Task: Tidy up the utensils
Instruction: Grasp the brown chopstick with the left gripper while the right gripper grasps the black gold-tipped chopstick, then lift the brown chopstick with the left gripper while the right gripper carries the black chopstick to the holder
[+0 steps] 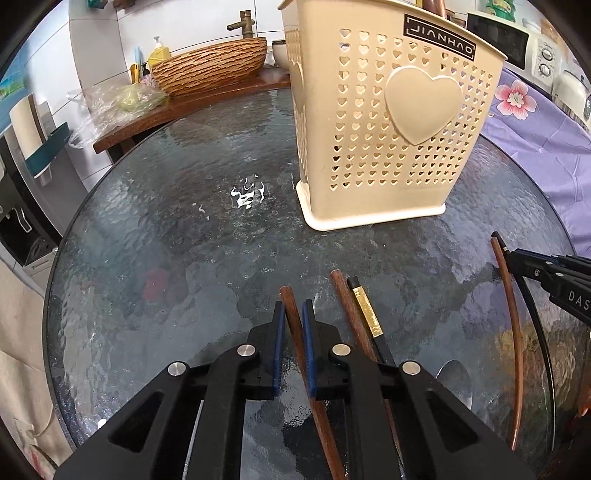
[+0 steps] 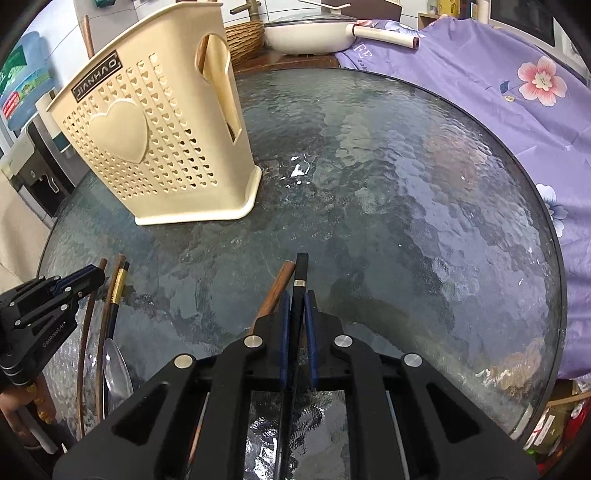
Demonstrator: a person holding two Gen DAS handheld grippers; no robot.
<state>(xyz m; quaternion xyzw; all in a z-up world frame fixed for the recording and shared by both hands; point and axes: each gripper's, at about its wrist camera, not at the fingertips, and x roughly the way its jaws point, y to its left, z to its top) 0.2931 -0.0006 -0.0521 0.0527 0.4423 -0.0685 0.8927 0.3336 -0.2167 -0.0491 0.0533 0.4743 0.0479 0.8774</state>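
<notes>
My left gripper [image 1: 293, 308] is shut on a brown wooden chopstick [image 1: 290, 299] low over the glass table. Just to its right lie a second brown chopstick [image 1: 345, 310], a black chopstick with a gold band [image 1: 367, 314] and a metal spoon [image 1: 456, 380]. My right gripper [image 2: 297, 299] is shut on a black chopstick [image 2: 301, 269]; another brown chopstick [image 2: 280, 284] lies against its left finger. The cream heart-pattern utensil holder [image 1: 388, 122] [image 2: 155, 147] stands upright beyond both grippers, with a chopstick [image 2: 202, 55] inside. Each gripper shows in the other's view: right gripper [image 1: 517, 258], left gripper [image 2: 92, 277].
The round textured glass table [image 2: 406, 166] has a dark rim. A purple flowered cloth [image 2: 498, 74] lies at the right edge. Behind the table are a wooden basin [image 1: 210, 66], a plastic bag [image 1: 122, 99], a white pan [image 2: 306, 33] and a microwave [image 1: 509, 40].
</notes>
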